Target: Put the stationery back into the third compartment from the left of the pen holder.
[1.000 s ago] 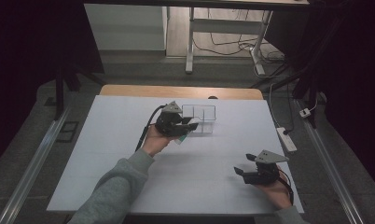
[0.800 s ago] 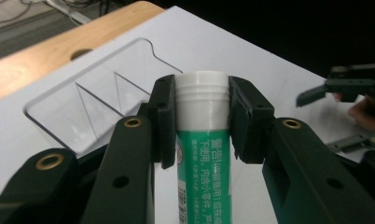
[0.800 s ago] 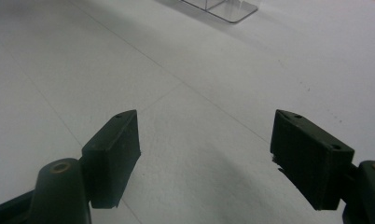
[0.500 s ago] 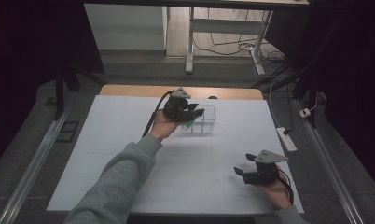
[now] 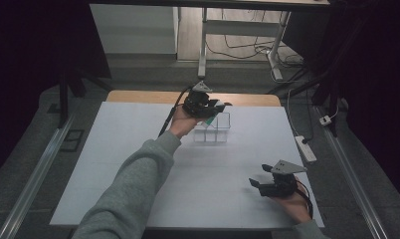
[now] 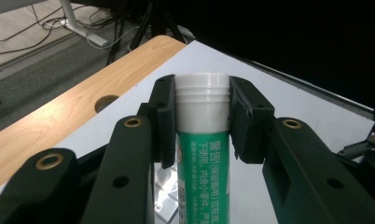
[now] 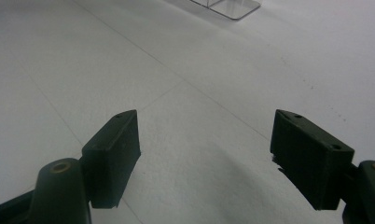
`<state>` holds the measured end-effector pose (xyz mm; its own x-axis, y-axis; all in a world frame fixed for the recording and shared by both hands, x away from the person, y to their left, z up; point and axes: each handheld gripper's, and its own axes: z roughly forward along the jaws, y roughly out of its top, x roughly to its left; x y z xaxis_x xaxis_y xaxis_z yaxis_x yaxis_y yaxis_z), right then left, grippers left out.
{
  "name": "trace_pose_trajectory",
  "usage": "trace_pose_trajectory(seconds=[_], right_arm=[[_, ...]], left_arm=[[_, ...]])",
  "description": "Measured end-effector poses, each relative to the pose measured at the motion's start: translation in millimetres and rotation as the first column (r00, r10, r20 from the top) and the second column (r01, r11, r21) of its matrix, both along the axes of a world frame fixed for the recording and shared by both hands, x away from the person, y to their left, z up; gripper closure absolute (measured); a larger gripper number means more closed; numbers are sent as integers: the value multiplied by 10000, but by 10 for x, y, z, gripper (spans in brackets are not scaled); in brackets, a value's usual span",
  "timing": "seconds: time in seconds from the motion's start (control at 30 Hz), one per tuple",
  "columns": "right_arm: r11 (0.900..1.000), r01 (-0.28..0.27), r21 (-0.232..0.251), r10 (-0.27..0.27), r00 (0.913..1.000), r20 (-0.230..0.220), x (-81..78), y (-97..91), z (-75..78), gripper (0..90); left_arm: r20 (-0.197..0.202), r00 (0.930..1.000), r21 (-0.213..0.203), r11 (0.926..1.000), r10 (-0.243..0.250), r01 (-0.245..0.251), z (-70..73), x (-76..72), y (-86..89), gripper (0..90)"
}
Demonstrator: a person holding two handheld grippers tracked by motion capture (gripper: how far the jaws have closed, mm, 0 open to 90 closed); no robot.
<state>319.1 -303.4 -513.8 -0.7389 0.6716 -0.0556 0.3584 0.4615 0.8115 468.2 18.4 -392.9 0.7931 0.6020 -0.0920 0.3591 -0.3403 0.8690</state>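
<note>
The left gripper (image 6: 203, 123) clamps its fingers (image 6: 163, 122) around a green tube (image 6: 203, 172) just below its white cap (image 6: 202, 102), above the table (image 6: 288, 105).

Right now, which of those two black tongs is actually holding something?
The left tongs, raised over the clear box, clamp a green tube with a white cap. The right tongs gape empty near the table.
</note>
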Motion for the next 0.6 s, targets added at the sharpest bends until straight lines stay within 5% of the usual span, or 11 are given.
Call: trace_pose_trajectory(seconds=[0.6], right_arm=[[10000, 24, 12, -24, 10000, -75, -9, 0, -1, 233]], left_arm=[[-42, 10000, -248, 9997, -67, 66, -8, 143, -258, 640]])
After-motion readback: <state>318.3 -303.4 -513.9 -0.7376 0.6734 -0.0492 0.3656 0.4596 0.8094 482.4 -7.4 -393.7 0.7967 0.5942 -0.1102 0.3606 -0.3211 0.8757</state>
